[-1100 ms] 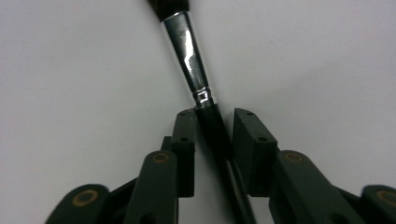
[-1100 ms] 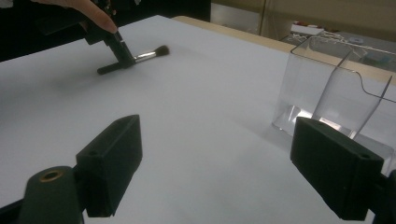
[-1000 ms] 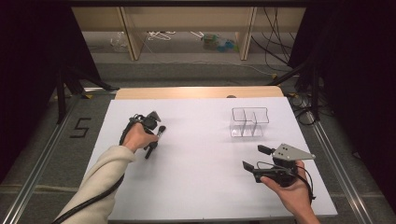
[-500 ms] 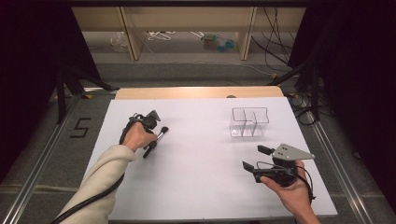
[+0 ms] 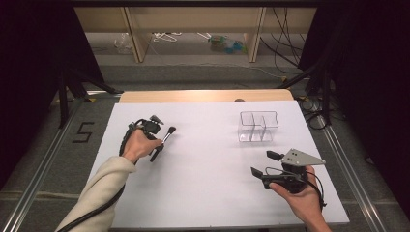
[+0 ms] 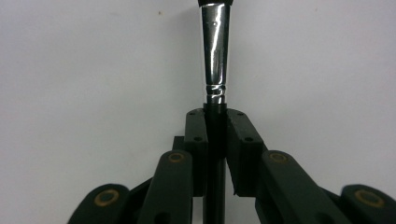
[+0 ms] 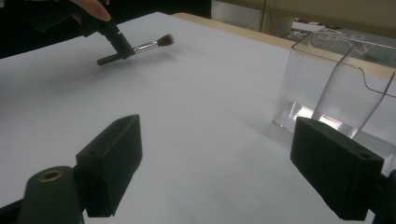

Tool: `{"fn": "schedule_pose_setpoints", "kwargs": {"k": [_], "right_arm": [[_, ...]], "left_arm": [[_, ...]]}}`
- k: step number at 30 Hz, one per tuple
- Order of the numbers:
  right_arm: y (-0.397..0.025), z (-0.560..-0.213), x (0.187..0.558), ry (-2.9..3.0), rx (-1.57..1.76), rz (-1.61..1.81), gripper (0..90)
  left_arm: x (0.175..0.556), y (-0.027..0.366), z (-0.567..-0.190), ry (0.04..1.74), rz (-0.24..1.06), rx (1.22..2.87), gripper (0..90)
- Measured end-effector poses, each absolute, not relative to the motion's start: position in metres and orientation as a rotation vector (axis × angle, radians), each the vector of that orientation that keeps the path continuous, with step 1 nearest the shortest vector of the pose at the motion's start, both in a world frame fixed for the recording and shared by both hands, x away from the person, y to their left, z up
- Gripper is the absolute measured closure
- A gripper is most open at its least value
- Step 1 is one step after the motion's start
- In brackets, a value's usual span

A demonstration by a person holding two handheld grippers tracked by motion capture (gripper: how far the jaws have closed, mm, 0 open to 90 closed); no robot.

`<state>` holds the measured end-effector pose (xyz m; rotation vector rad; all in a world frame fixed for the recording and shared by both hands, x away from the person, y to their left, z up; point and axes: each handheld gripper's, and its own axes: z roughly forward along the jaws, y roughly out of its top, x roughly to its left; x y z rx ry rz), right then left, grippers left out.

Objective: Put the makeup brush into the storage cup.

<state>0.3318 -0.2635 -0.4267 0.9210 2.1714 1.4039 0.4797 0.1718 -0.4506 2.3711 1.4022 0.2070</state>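
Note:
A makeup brush [image 5: 163, 141] with a black handle, silver ferrule [image 6: 215, 51] and dark bristle head is lifted off the white table at the left. My left gripper [image 5: 155, 146] is shut on its handle [image 6: 215, 154], bristles pointing away toward the far right. From the right gripper view the brush [image 7: 140, 47] hangs tilted just above the surface. My right gripper [image 5: 263, 163] rests at the near right, jaws wide apart [image 7: 215, 163] with nothing between them. A clear divided plastic organiser [image 5: 258, 126] stands beyond it, also seen as the organiser [image 7: 336, 88] at right.
The white table top [image 5: 208, 164] has a wooden strip [image 5: 205, 95] along its far edge. A floor marking "5" [image 5: 83, 131] lies left of the table, with metal rails on both sides and shelving with cables behind.
The left gripper has raised the brush slightly and tipped its bristle end up and toward the far right. The right gripper has stayed in place.

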Motion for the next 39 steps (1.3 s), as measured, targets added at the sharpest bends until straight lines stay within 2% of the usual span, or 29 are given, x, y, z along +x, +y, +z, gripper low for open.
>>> {"fn": "schedule_pose_setpoints", "kwargs": {"k": [10,22,24,39], "right_arm": [[-0.264,-0.426,0.331,2.191,0.933,1.381,17.7],[-0.263,-0.429,0.333,2.184,0.93,1.399,17.7],[-0.263,-0.429,0.333,2.184,0.929,1.401,17.7],[-0.262,-0.43,0.333,2.195,0.947,1.407,17.7]], "left_arm": [[0.461,0.18,-0.45,1.343,0.276,2.227,79.1],[0.453,0.188,-0.448,1.29,0.326,2.137,79.1],[0.452,0.187,-0.449,1.294,0.369,2.068,79.1],[0.448,0.193,-0.443,1.252,0.389,2.06,79.0]]}}
